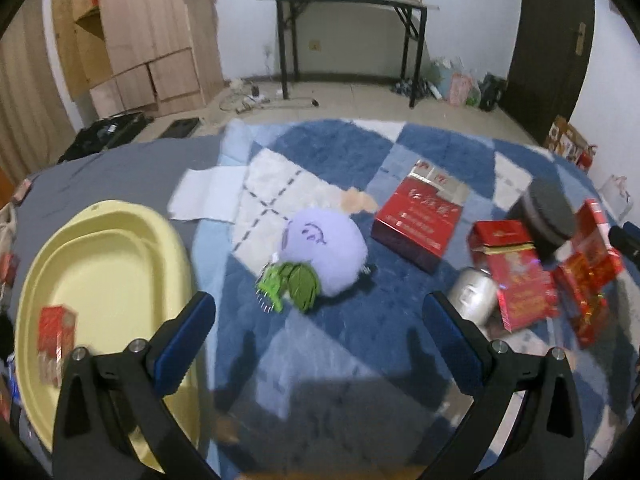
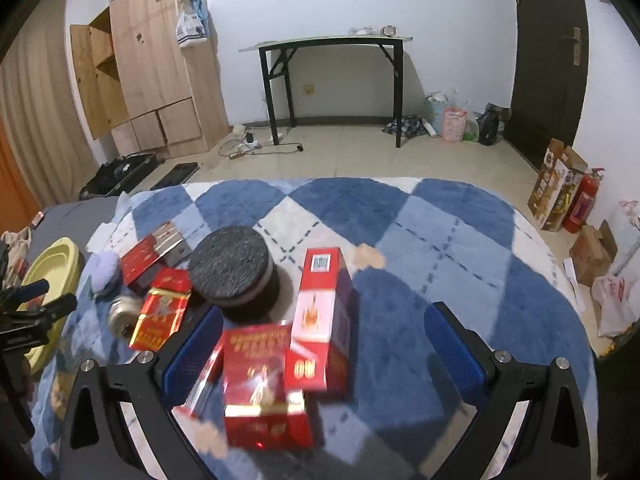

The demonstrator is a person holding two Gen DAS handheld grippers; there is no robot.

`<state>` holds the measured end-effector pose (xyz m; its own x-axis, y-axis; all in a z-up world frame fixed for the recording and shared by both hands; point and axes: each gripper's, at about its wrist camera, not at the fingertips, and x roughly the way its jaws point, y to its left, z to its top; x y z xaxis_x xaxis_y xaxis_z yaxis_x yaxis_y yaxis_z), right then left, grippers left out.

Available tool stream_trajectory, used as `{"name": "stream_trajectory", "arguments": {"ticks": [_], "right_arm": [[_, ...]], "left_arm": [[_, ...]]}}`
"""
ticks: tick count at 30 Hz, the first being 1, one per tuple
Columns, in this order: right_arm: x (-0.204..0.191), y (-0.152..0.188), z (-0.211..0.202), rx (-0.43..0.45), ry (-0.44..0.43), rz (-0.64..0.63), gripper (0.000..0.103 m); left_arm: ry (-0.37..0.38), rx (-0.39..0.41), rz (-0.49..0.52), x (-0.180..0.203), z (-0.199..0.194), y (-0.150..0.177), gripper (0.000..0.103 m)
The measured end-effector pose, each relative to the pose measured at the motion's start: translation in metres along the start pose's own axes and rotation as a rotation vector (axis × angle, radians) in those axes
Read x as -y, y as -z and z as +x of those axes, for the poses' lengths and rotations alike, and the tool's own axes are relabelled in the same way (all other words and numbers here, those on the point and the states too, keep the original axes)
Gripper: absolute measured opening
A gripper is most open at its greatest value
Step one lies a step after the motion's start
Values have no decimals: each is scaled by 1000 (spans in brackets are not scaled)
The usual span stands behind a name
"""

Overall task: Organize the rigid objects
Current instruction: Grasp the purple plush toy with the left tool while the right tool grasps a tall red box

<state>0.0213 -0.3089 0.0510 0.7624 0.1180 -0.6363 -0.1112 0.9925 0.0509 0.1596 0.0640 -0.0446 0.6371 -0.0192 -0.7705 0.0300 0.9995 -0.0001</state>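
My left gripper (image 1: 320, 320) hangs open over the blue checked blanket (image 1: 360, 352), nothing between its fingers. A yellow tray (image 1: 100, 272) lies to its left with a small red box (image 1: 56, 340) in it. Ahead sits a purple plush with green leaves (image 1: 320, 256). Further right lie a flat red box (image 1: 416, 216), a silver can (image 1: 472, 292), a red pack (image 1: 516, 276) and a black round tin (image 1: 548, 212). My right gripper (image 2: 324, 336) is open, low over a tall red box (image 2: 324, 320) and a red carton (image 2: 264, 380) that lie between its fingers. The black round tin (image 2: 232, 276) stands just behind them.
A white cloth (image 1: 208, 196) lies on the blanket beyond the tray. On the floor beyond the bed stand a black folding table (image 2: 332, 44), a wooden wardrobe (image 2: 160, 60), a dark door (image 2: 548, 48), a fire extinguisher (image 2: 582, 200) and cartons (image 2: 552, 188).
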Motion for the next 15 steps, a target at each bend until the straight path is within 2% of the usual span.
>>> {"name": "stream_trajectory", "arguments": {"ticks": [4,6,7,9,10,11,12,13,14,15], "right_arm": [[4,-2,33,-49,-23,25,95],[4,-1,45,-70,-27,20,86],[6,0,50,-77,-27,14,82],[9,3,57,-78,-27,8,68],[11,4,62,-91,-37,8,62],[14,5,66,-103,-58,12,48],[15,6,67,-105,-75,17,39],[17,6,67,-95,-77,16,34],[17,8,64,-85,-69,8,23],[18,8,63,-82,-68,-1,22]], "left_arm": [[-10,-8,3,-1,29,-13,103],[-4,-21,-15,-3,42,-17,101],[23,-17,-36,-5,46,-17,99],[67,-31,-82,-7,53,-14,83],[61,-33,-93,-6,55,-12,81],[37,-2,-95,-5,51,-8,76],[35,11,-95,-5,49,-8,67],[37,24,-95,-5,46,-6,61],[39,33,-93,-4,41,-4,55],[32,40,-90,-5,35,-3,55]]}}
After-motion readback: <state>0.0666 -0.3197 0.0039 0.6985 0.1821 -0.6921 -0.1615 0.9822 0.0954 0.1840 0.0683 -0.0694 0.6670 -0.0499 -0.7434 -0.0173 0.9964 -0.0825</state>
